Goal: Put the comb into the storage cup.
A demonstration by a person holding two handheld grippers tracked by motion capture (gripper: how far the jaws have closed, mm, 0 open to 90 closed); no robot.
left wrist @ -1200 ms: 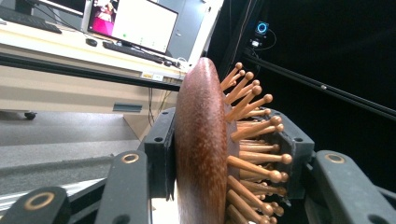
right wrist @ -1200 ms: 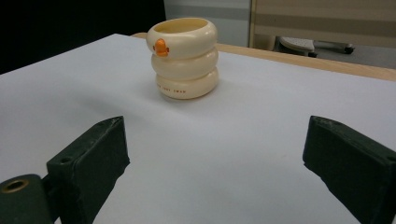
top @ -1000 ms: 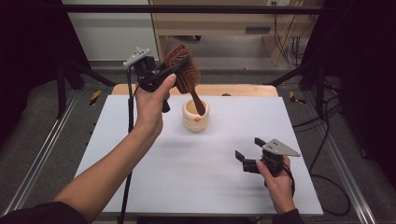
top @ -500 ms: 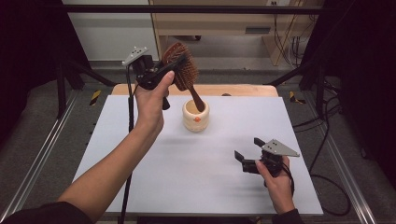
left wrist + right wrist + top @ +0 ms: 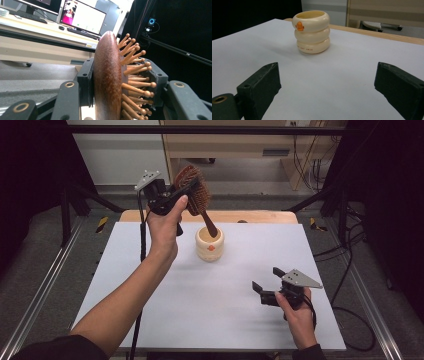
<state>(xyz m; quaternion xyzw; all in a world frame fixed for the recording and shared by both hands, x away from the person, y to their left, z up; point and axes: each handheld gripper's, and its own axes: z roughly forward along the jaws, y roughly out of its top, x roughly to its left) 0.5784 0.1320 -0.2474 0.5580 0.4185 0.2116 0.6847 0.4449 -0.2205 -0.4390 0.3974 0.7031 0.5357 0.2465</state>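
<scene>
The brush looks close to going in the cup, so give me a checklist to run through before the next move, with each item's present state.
1. Left gripper clamped on the hairbrush head: ok, jaws press its back and its bristles.
2. Brush handle tip lined up with the cup mouth: cannot tell; from above it overlaps the rim, but its height is unclear.
3. Cup upright on the table: ok.
4. Cup mouth free: ok as far as the right gripper view shows.
5. Right gripper out of the way: ok, open, low on the table, apart from the cup.

surface: white table (image 5: 150, 285) | on it: cream cup (image 5: 209, 245), seemingly upright
</scene>
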